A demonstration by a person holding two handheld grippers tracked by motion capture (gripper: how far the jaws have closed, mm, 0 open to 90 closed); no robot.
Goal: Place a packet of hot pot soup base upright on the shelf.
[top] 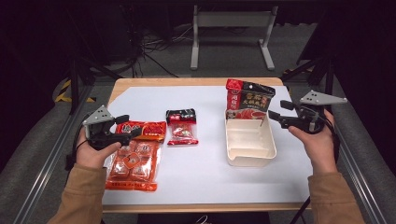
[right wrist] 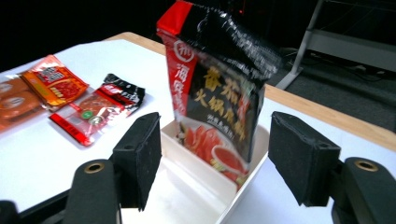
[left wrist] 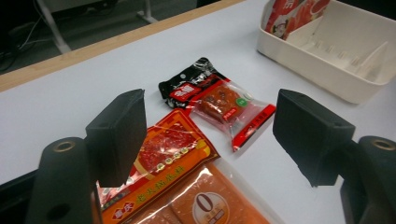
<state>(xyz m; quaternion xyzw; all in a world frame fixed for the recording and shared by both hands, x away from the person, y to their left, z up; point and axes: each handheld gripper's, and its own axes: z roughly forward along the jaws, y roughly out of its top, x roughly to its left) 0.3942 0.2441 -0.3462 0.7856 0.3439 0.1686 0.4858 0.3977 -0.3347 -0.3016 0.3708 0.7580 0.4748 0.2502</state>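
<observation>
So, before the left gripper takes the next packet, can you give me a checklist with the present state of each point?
1. Left gripper open: ok, nothing between the jaws.
2. Left gripper over the orange packet: ok.
3. Right gripper open and free of the black pouch: ok.
4. Black pouch standing in the tray: ok, upright at the far end.
5. Room left in the tray: ok, near compartments look empty.
6. Small packet lies apart from the orange packet: ok.

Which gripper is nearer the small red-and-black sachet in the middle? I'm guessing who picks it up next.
Left. The left gripper hovers over the orange packs just left of the sachet, jaws open. The right gripper is across the white bin, by the standing pouch.
</observation>
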